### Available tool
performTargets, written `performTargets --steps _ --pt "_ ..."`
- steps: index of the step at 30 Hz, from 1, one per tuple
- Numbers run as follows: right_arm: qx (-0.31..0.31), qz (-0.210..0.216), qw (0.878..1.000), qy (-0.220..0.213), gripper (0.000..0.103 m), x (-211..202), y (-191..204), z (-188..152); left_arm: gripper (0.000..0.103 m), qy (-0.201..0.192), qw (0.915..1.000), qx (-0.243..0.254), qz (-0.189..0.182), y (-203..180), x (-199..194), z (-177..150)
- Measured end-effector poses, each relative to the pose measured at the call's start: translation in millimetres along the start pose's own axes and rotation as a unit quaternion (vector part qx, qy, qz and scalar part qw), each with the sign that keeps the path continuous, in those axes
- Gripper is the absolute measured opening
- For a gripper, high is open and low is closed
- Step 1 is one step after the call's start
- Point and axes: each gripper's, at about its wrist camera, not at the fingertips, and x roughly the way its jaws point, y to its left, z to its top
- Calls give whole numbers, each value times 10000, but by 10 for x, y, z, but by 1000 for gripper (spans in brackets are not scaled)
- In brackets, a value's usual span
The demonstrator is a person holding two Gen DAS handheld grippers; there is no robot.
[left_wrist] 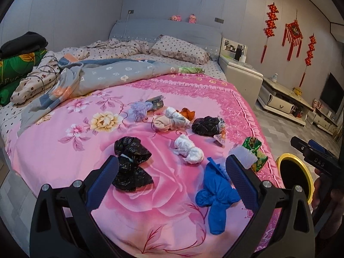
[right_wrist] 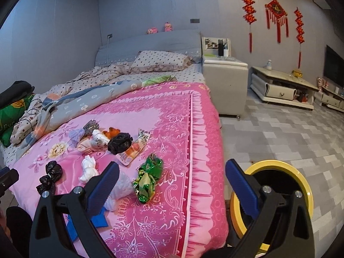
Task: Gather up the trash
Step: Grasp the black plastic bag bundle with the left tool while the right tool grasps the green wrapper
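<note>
A: Starting at the left of the pink bed (left_wrist: 64, 150), what does the left gripper (left_wrist: 172, 169) face?

B: Its jaws are spread wide and hold nothing. A knotted black bag (left_wrist: 131, 163) lies just beside the left finger, and a blue glove (left_wrist: 215, 197) lies just inside the right finger, its long axis running toward the foot of the bed.

A: And farther across?

B: A white wad (left_wrist: 189, 150) sits ahead between the fingers, more scraps lie beyond it, and a green foil wrapper (left_wrist: 255, 152) sits near the bed's right edge.

A: Where is the bin?

B: The yellow-rimmed bin (right_wrist: 279, 193) stands on the floor off the right side of the bed, partly behind the right gripper's right finger.

A: The right gripper (right_wrist: 172, 182)?

B: Also spread and empty. The green foil wrapper (right_wrist: 148, 180) lies ahead between its fingers, nearer the left one, long axis roughly along the gripper's line of sight.

A: So which arm suits which piece?

B: Likely the right for the wrapper, being nearer both it and the bin; the left for the glove or the black bag
</note>
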Motion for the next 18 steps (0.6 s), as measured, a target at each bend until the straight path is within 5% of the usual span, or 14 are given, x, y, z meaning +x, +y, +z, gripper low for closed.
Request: performTargets --steps 7,18 --pt "174 417 9944 953 95 541 -37 46 96 550 9968 12 576 422 392 70" --pt "75 278 9916 1258 95 1027 -2 183 96 1051 9915 3 767 745 1025 200"
